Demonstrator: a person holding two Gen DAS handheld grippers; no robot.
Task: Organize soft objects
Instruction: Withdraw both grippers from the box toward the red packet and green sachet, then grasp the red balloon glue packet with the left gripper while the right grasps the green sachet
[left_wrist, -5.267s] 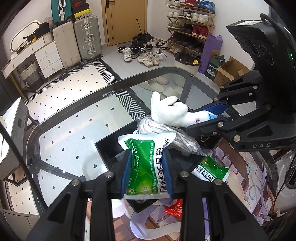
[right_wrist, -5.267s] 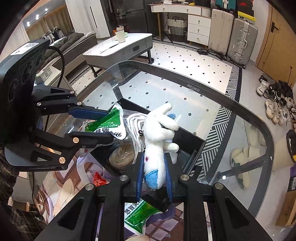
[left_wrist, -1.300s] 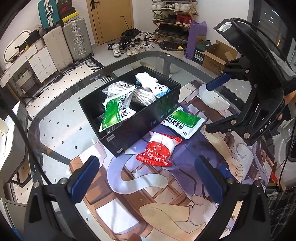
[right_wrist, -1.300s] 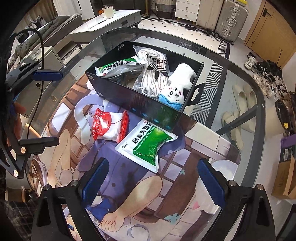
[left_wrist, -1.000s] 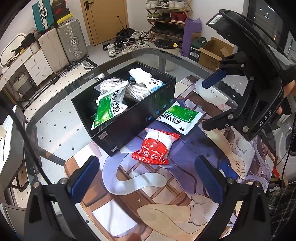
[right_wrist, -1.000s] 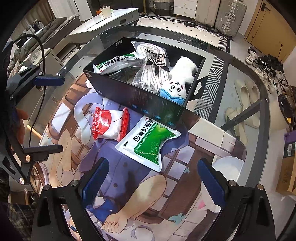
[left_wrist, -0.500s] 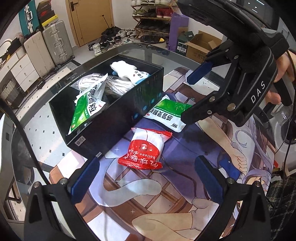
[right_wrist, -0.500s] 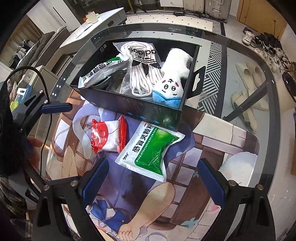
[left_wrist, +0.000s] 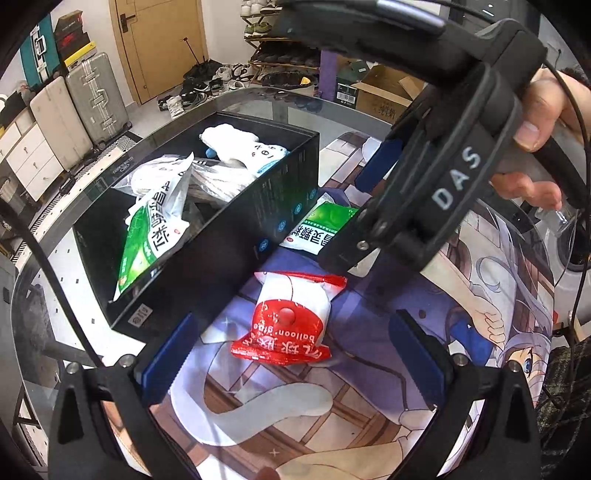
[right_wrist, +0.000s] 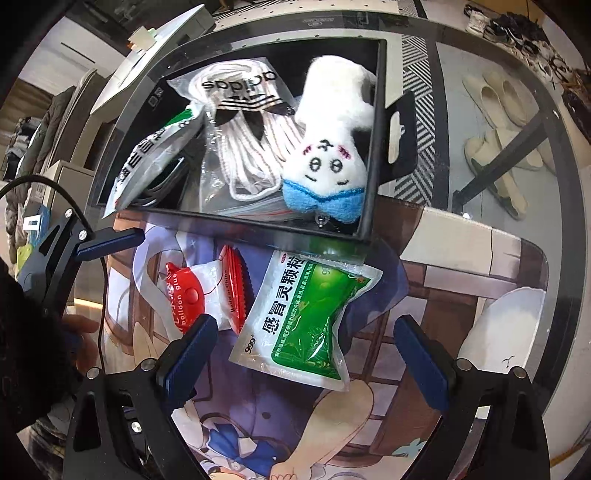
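A black box (left_wrist: 221, 254) (right_wrist: 371, 155) on the glass table holds a white plush toy (left_wrist: 240, 147) (right_wrist: 332, 147), a bagged white cloth (right_wrist: 243, 122) and a green packet (left_wrist: 155, 221). In front of the box lie a red and white balloon-glue packet (left_wrist: 288, 317) (right_wrist: 199, 291) and a second green packet (left_wrist: 321, 225) (right_wrist: 310, 321). My left gripper (left_wrist: 295, 362) hangs open just above the red packet. My right gripper (right_wrist: 306, 354) is open over the second green packet and shows in the left wrist view as a black frame (left_wrist: 424, 177).
A printed cartoon mat (left_wrist: 480, 295) (right_wrist: 461, 314) covers the near part of the glass table. A white dish (right_wrist: 506, 325) sits at the mat's right. Suitcases (left_wrist: 92, 99), shoes (left_wrist: 199, 88) and a cardboard box (left_wrist: 384, 92) stand on the floor beyond.
Both grippers let go of the green packet and the plush, which now lie in the box, opened wide, drew back, then dropped lower over the two packets on the mat.
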